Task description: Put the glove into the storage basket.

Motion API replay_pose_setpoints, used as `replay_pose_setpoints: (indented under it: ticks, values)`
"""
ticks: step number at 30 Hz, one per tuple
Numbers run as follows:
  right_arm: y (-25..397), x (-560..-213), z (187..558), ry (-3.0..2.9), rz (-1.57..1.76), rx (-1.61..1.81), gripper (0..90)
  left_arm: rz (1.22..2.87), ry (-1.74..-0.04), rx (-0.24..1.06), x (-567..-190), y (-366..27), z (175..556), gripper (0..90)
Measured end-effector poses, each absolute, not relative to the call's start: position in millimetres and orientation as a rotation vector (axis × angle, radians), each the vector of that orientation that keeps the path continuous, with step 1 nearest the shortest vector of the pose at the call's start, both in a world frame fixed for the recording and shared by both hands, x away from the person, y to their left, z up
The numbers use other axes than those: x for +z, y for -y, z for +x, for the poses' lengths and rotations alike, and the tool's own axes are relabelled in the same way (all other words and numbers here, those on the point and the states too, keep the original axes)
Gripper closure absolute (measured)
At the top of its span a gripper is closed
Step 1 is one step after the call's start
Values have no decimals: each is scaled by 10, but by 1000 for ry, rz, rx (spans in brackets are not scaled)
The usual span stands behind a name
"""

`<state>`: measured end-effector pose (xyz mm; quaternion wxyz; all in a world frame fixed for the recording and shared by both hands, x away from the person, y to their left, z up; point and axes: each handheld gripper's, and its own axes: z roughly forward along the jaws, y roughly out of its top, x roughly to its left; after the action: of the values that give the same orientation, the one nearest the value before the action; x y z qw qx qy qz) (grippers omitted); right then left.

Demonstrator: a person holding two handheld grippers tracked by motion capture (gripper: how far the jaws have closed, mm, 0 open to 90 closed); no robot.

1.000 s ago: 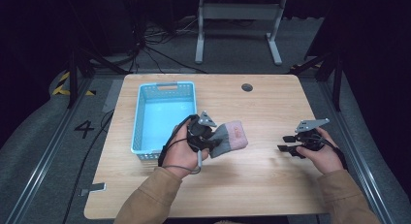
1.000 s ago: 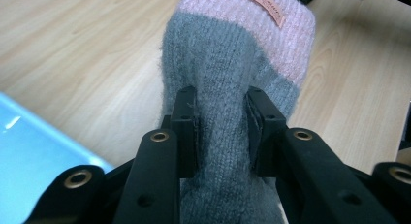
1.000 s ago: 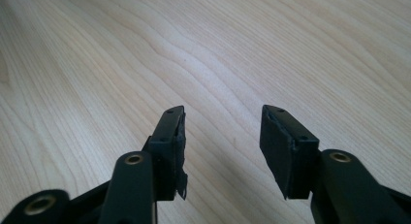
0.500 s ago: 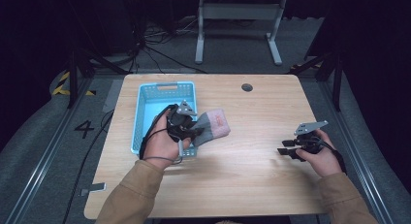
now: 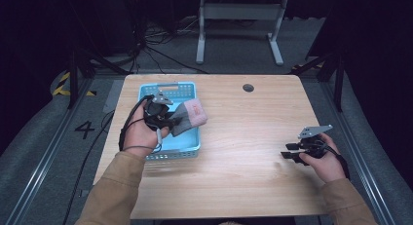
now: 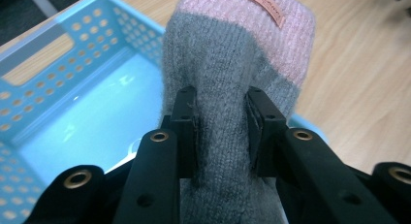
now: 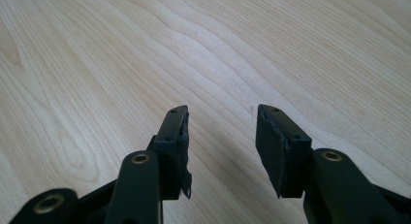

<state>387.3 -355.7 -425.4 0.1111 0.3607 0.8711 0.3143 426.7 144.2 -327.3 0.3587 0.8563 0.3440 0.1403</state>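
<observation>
1. Looking from the high view, the left gripper (image 5: 168, 120) holds a grey-and-pink sock (image 5: 190, 117) over the right side of the blue basket (image 5: 168, 91). The sock's pink end pokes past the basket's right rim, so I judge the carry nearly done, with lowering and release left. The right gripper (image 5: 292, 152) rests low over bare table (image 5: 243, 176), well apart from the basket.

2. Turning to the left gripper view, the left gripper (image 6: 220, 132) has its jaws clamped on the sock's (image 6: 232, 64) grey part, bunching the knit between them. The basket (image 6: 72, 107) lies below and to the left, its floor bare where it shows.

3. Turning to the right gripper view, the right gripper (image 7: 220, 136) has its jaws apart, with nothing between them but wood grain (image 7: 97, 64).

4. Comparing with the earlier frames, the left hand and sock have moved left from the table beside the basket to above it. The right gripper has barely shifted.
</observation>
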Motion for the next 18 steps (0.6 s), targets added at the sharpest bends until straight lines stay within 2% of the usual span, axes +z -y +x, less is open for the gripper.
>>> replay_pose_setpoints:
  ticks: [18]
  values:
    - [3612,-4224,3715,-2530,1047,920,532,2247,-939,359,-3545,-1621,4734,695]
